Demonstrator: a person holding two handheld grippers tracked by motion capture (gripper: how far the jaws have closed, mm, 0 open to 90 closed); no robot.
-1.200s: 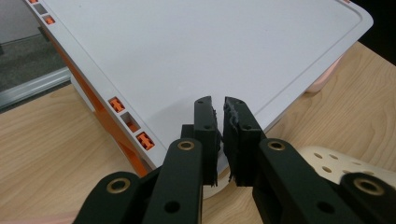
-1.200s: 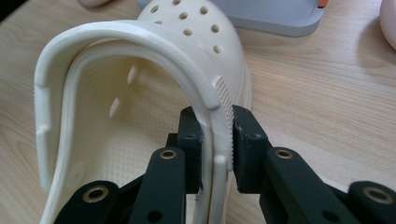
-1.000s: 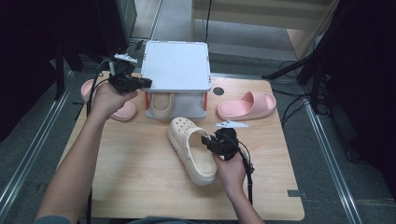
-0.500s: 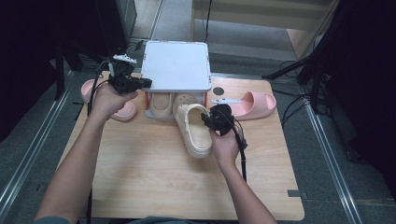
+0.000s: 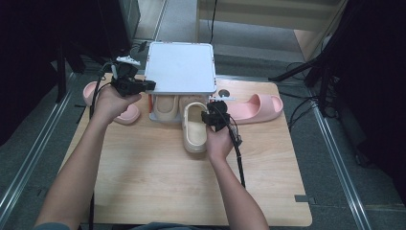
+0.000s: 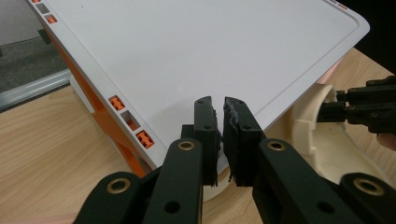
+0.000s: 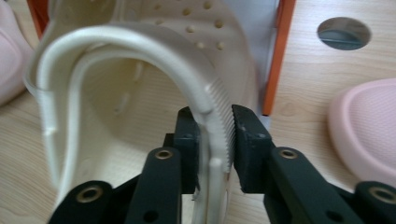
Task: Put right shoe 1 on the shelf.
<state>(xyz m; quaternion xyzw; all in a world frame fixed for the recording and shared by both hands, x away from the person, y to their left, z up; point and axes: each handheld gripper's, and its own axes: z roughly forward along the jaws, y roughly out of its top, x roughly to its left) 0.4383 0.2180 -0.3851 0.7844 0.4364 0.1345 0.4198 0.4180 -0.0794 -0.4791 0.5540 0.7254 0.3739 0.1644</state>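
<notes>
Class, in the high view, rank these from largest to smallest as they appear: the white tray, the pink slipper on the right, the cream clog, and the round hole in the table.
1. White tray
2. Pink slipper and cream clog: alike, unranked, since the tray hides the clog's toe
3. Round hole

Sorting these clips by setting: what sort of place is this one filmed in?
Probably a lab or workshop set up for recording, not a home. A bare wooden table stands on a grey floor beside metal rails, cables trail off its edge, and shoes are staged around a small white rack.
</notes>
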